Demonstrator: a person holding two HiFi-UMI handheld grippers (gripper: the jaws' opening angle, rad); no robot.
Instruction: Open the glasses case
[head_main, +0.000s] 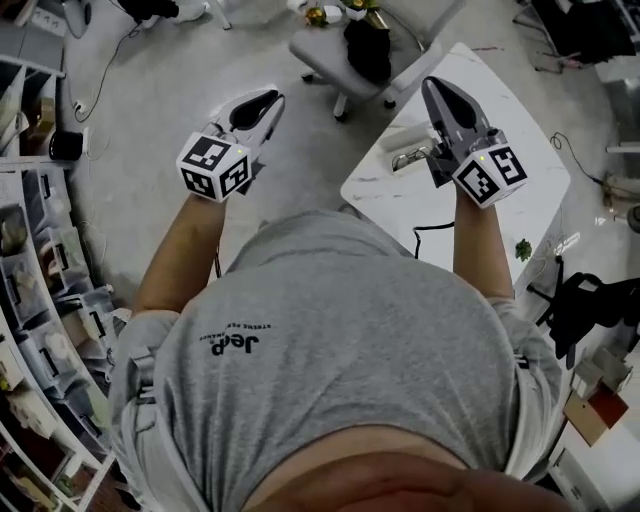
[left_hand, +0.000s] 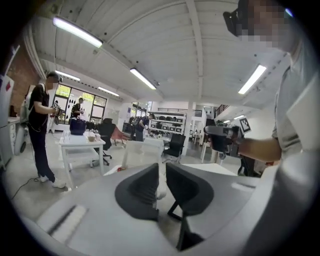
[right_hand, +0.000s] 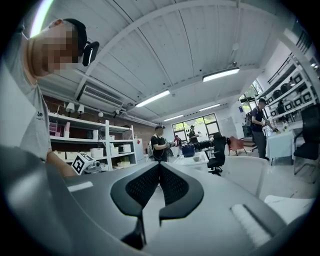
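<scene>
Busy workshop, grey floor (head_main: 150, 90). Left hand-held gripper (head_main: 268, 98) and right hand-held gripper (head_main: 436, 86) both clenched, empty, pointing level. Glasses case not surely seen; small item (head_main: 411, 157) on white bench (head_main: 500, 215) just below the right one may be it. Likely light, rigid, slick: pin base, pry lid lip.

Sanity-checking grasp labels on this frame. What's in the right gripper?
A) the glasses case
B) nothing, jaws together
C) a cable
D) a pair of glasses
B: in the right gripper view, the right gripper has its jaws closed against each other with nothing between them, only the open room beyond.
</scene>
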